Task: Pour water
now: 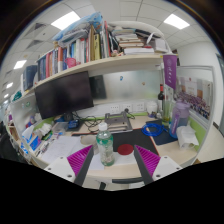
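Note:
A clear plastic water bottle [104, 146] with a green label and pale cap stands upright on the white desk [120, 167], just ahead of my gripper [113, 160] and nearer the left finger. A small red round dish or lid [126, 149] lies on the desk to the bottle's right. My gripper is open: the magenta pads [80, 159] of both fingers are spread wide, and nothing is held between them. The bottle stands on its own, clear of both pads.
A dark monitor [64, 93] stands behind on the left under a shelf of books [90, 48]. A dark bottle [161, 101], a blue roll of tape [153, 128] and a clear container [179, 118] crowd the right. Clutter fills the left desk [35, 135].

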Demonstrator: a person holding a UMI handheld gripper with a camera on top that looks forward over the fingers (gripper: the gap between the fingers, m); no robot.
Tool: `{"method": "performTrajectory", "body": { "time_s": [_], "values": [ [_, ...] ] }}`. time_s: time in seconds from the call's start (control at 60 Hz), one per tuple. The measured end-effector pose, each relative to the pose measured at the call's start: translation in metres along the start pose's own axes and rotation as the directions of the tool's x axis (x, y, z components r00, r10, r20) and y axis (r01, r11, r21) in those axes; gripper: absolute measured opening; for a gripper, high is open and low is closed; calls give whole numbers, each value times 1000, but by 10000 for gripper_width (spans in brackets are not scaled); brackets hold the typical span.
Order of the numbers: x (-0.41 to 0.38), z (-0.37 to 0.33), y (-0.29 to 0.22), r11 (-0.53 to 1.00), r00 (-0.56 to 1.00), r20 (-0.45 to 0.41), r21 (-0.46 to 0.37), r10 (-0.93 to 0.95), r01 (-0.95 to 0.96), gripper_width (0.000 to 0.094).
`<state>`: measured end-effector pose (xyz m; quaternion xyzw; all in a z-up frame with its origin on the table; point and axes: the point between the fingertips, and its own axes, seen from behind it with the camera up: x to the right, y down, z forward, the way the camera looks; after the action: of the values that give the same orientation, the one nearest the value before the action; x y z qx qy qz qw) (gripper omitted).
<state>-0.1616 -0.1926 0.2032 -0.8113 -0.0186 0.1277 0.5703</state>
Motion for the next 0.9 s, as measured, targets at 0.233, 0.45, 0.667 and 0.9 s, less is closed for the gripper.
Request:
{"method": "performTrajectory", "body": {
  "time_s": [0.233,0.45,0.667,0.9],
  "values": [
    [-35,78,34,1000,998,55,-1,-24,24,841],
    [-21,151,56,999,999,-14,8,-48,48,818],
    [-29,192,51,988,993,-18,96,-117,119,625],
    [-24,200,45,984,991,-52,126,-123,128,380]
  ]
}}
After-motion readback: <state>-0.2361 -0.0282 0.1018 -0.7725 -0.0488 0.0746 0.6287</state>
